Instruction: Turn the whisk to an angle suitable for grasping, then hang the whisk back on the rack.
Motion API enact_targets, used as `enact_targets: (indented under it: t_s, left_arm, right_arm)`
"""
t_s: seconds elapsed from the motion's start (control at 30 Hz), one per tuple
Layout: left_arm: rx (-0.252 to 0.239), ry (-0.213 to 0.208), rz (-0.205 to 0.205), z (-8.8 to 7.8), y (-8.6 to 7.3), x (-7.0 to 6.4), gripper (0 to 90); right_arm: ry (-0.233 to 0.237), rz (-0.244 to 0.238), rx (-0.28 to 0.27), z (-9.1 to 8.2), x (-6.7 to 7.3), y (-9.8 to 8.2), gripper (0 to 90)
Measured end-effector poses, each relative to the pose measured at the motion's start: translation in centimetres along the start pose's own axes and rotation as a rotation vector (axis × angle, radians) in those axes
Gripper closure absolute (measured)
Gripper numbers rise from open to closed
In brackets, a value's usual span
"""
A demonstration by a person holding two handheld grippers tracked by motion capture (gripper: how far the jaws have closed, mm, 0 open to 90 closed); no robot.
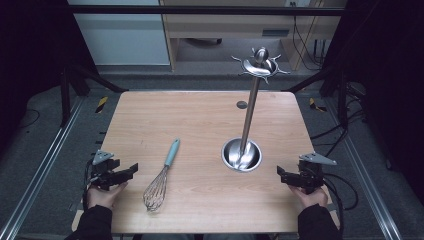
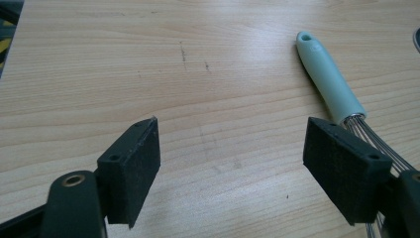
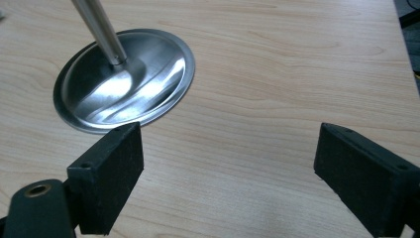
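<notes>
A whisk (image 1: 162, 177) with a pale teal handle (image 2: 327, 82) and a wire head lies on the wooden table (image 1: 200, 120), left of centre. A steel utensil stand (image 1: 248, 115) rises from a round dished base (image 3: 124, 79) to a ring of hooks at its top. My left gripper (image 1: 131, 171) rests at the table's near left edge, open, with bare wood between its jaws; the whisk's wires pass behind its right pad (image 2: 341, 166). At the near right edge my right gripper (image 1: 281, 173) is open too, just beside the stand's base.
A small dark round hole (image 1: 242, 105) marks the table's far side. Metal rails run along the floor on both sides, with cables lying at the right. Bare wood stretches between the whisk and the stand.
</notes>
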State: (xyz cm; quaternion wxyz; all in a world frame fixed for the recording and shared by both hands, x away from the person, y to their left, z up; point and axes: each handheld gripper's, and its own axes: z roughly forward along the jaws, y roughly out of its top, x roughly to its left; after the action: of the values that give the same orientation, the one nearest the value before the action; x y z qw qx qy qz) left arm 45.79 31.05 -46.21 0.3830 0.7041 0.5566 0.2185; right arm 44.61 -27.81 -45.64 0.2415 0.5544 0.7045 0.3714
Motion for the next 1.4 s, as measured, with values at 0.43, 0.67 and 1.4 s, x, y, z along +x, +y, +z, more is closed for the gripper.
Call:
enact_targets:
  t_s: [0.43,0.67,1.4]
  left_arm:
    - [0.055,-0.017,0.041,-0.6,0.4,-1.0,24.6]
    - [0.070,-0.036,0.066,-0.8,1.0,-1.8,24.7]
    - [0.048,-0.081,0.181,-2.4,4.2,-5.8,27.1]
  right_arm:
    - [-0.037,-0.062,0.047,0.1,1.0,0.0,12.3]
    - [-0.047,-0.061,0.044,0.0,1.2,0.1,11.3]
    - [-0.049,-0.073,0.045,0.0,1.3,0.2,9.9]
